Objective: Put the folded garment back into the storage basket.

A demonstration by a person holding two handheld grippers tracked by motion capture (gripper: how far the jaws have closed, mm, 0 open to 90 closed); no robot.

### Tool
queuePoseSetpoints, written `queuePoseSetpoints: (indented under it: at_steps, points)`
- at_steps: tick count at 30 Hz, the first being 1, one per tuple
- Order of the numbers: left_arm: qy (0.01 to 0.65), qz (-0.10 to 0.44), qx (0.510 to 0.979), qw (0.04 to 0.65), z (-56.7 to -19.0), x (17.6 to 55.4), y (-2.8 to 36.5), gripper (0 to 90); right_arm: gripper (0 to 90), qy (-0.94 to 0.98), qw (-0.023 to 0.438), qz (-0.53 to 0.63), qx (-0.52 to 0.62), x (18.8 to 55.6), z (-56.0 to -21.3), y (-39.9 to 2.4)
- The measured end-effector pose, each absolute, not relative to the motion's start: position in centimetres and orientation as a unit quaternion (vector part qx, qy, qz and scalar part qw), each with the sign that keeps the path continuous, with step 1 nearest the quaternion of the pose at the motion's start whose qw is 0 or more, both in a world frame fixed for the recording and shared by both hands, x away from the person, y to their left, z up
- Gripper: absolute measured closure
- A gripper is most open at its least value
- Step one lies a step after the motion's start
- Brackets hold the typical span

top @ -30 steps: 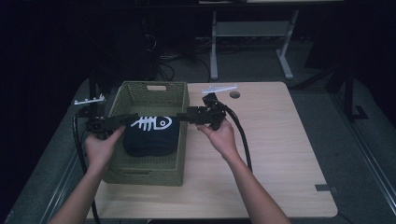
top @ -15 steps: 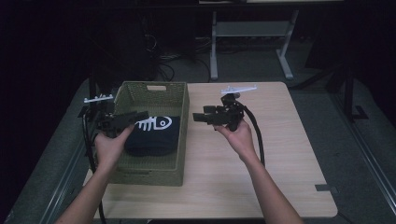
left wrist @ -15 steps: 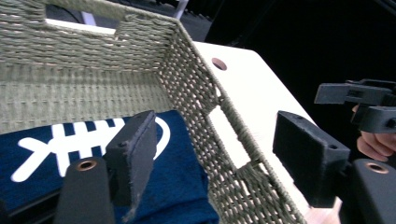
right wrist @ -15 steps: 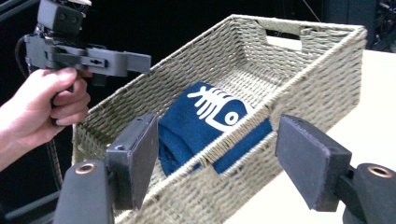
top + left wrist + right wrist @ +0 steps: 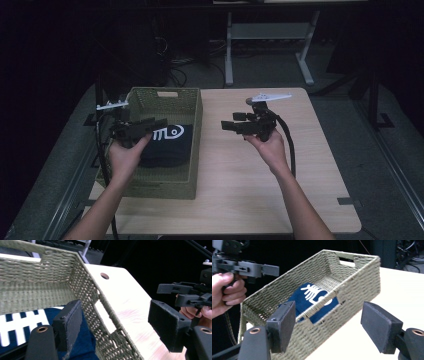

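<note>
Both tongs are held above the table with their jaws spread apart and nothing between them. In the high view the left gripper (image 5: 152,124) hangs over the left side of the woven basket (image 5: 192,145), its jaws pointing toward the right, while the right gripper (image 5: 230,125) is held over bare tabletop just to the right of the basket, its jaws pointing left toward the basket. The 2 tools face each other across the basket's right wall and are apart from one another.

Inside the basket lies a folded navy cloth (image 5: 167,145) with a white printed design (image 5: 167,133) of a curl and short bars. It rests on the basket floor, below and slightly right of the left gripper's tips; the left gripper view shows 1 pad hanging above the cloth (image 5: 82,345) and the other out beyond the basket wall, over the table (image 5: 125,305).

Braided in pale olive-green fibre, the basket is rectangular, with slot handles cut into its walls, seen clearly in the right gripper view (image 5: 362,282). Each gripper's pads are flat, matte black blocks with a slightly rough face. Light wood makes up the tabletop, smooth, with rounded corners and a round hole (image 5: 248,101) near the far edge. A black cable (image 5: 289,145) trails from the right gripper along the person's forearm.
</note>
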State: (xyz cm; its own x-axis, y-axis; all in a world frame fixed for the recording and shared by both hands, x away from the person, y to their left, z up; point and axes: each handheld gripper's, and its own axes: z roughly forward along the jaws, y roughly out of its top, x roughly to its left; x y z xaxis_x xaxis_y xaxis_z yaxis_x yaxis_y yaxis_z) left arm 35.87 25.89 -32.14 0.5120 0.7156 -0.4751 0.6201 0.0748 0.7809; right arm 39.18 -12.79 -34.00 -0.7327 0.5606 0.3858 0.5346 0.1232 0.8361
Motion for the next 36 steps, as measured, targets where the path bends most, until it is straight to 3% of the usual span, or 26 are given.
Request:
queuePoseSetpoints:
  at_steps: [36]
  points:
    - [0.434, 0.007, 0.705, 0.562, -31.4, 35.5, 17.5, 23.6, 23.2, 0.729, 0.069, 0.526, 0.431, 37.4, -35.5, -22.0]
